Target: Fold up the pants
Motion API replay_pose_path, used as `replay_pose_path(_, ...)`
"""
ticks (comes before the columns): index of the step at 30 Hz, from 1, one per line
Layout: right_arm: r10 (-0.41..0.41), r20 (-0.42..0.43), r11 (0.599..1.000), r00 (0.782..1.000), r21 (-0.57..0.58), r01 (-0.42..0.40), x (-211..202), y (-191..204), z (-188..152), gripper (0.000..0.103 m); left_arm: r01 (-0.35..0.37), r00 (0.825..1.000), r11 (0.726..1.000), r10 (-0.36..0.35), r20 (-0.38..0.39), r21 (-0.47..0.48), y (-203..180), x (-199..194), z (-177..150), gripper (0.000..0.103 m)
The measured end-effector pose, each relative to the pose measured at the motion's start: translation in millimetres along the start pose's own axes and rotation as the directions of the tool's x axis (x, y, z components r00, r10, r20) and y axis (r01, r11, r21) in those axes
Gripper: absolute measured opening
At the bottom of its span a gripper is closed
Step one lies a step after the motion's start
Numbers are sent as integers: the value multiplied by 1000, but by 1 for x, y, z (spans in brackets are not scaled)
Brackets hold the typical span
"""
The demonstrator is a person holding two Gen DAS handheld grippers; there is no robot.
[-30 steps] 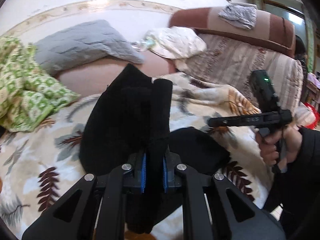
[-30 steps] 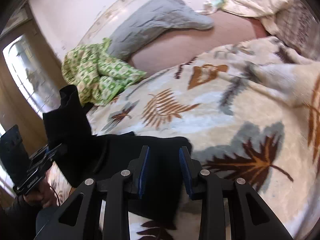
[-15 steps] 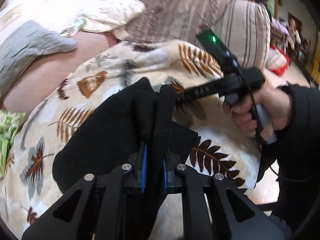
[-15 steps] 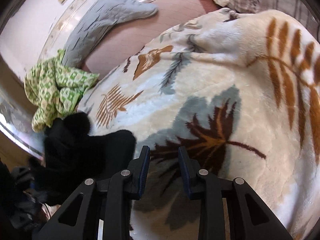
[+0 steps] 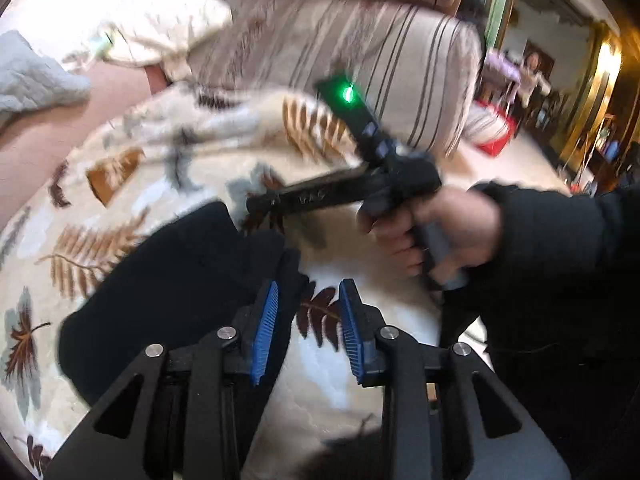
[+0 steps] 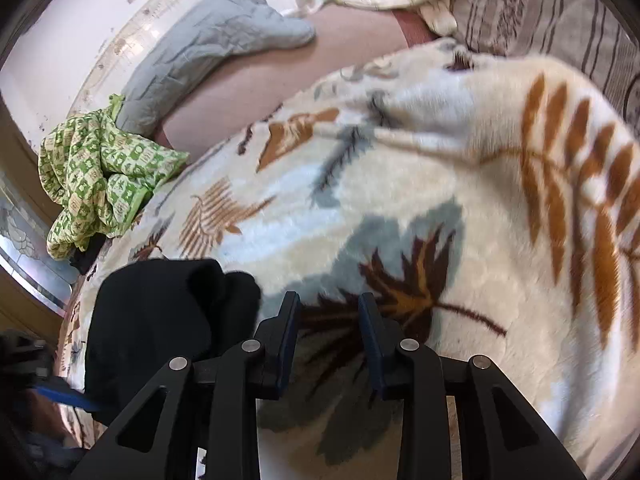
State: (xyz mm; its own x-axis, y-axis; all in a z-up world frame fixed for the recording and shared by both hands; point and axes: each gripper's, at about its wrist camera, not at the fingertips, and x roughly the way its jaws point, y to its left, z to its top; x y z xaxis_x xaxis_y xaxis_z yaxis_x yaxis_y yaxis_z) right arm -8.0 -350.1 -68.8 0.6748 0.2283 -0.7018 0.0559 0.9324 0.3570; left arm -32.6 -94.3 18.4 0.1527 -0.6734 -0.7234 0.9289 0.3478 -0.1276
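We worked on a bed covered by a leaf-print blanket point(image 6: 460, 184). It carried everything in reach. The pants point(image 5: 172, 280) lay on it as a black, bunched mass at the near edge, seen at lower left in both wrist views point(image 6: 160, 320).

**Handling.** We judged the pants soft and limp, with no stiffness to hold a crease by themselves. The cloth looked thick and matte, so slip between the ribbed blue pads point(image 5: 266, 328) seemed unlikely. Weight appeared modest; one pair of tongs should have lifted a doubled layer. The plush blanket would likely drag on the fabric, so lifting would serve better than sliding. We judged the best hold to be a thick edge or corner of the bundle, where several layers stack, such as the rolled edge just beside the left pads.

**Orientation.** In the left view the mass ran from lower left up toward centre, so we took its long axis as diagonal, pointing away from us toward the sofa back point(image 5: 360, 52). Waistband and hems could not be told apart in the black cloth.

**Tongs.** The left tongs point(image 5: 308, 328) stood released, holding nothing; the pants edge lay against the left pad. The right tongs point(image 6: 328, 340) stood likewise parted and empty above bare blanket, just beside the bundle.
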Motion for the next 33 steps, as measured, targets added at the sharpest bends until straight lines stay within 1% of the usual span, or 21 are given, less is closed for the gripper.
replay_pose_path(1,0,16,1000,1000,-10,0,-3,2,1,32,-17,999,1000,17,28,-17,1,-13,-5,29)
replay_pose_path(4,50,94,992,994,-117,-39,-24,24,4,32,-95,986,982,115,120,-164,23,-54,-34,29)
replay_pose_path(5,102,124,980,987,-184,-78,-34,37,2,32,-129,974,960,170,152,-250,35,-68,-50,29)
replay_pose_path(6,155,129,965,979,-233,-122,-41,48,1,32,-136,966,939,196,166,-317,44,-74,-63,29)
replay_pose_path(7,241,106,934,965,-296,-201,-46,61,-4,32,-144,961,915,221,168,-378,51,-76,-76,25)
replay_pose_path(8,302,65,904,951,-335,-265,-48,73,-8,31,-143,960,901,226,164,-409,54,-75,-85,15)
replay_pose_path(10,366,-15,852,931,-397,-341,-48,90,-18,28,-114,967,894,200,158,-434,52,-65,-95,12)
replay_pose_path(11,361,-41,837,932,-426,-343,-48,97,-25,28,-91,973,895,174,153,-437,50,-57,-98,10)
replay_pose_path(12,327,-69,830,943,-457,-321,-44,104,-30,28,-90,977,895,165,136,-437,49,-49,-100,8)
replay_pose_path(14,217,-132,840,967,-480,-254,-29,105,-41,28,-104,985,887,154,74,-450,51,-25,-106,4)
replay_pose_path(16,151,-200,852,968,-470,-231,-11,98,-48,26,-122,990,871,142,6,-476,58,-2,-114,1)
replay_pose_path(17,143,-209,850,967,-474,-229,-8,97,-49,27,-79,993,860,114,39,-504,63,2,-118,1)
replay_pose_path(19,126,-218,854,968,-473,-218,-8,97,-48,27,-62,994,858,100,46,-509,66,4,-119,1)
replay_pose_path(22,144,-211,860,967,-457,-228,-10,91,-49,27,-92,993,880,116,23,-466,59,-4,-111,1)
replay_pose_path(24,203,-186,861,961,-432,-266,-20,87,-43,26,-101,987,896,144,67,-433,56,-24,-98,1)
replay_pose_path(25,225,-163,864,961,-422,-274,-25,87,-39,26,-98,983,901,154,100,-423,58,-31,-92,2)
replay_pose_path(26,239,-100,875,966,-409,-259,-34,84,-32,26,-91,975,905,167,149,-416,61,-43,-83,4)
replay_pose_path(28,254,-15,887,967,-395,-239,-43,82,-20,30,-96,963,904,190,190,-416,70,-48,-71,4)
replay_pose_path(29,271,16,889,962,-388,-244,-44,82,-13,30,-125,960,900,216,178,-418,76,-44,-64,4)
replay_pose_path(31,310,5,877,951,-388,-284,-34,89,-4,28,-180,960,873,257,113,-454,97,-24,-54,4)
replay_pose_path(33,254,-28,878,967,-413,-242,-9,98,0,27,-243,959,825,283,-1,-510,120,9,-54,4)
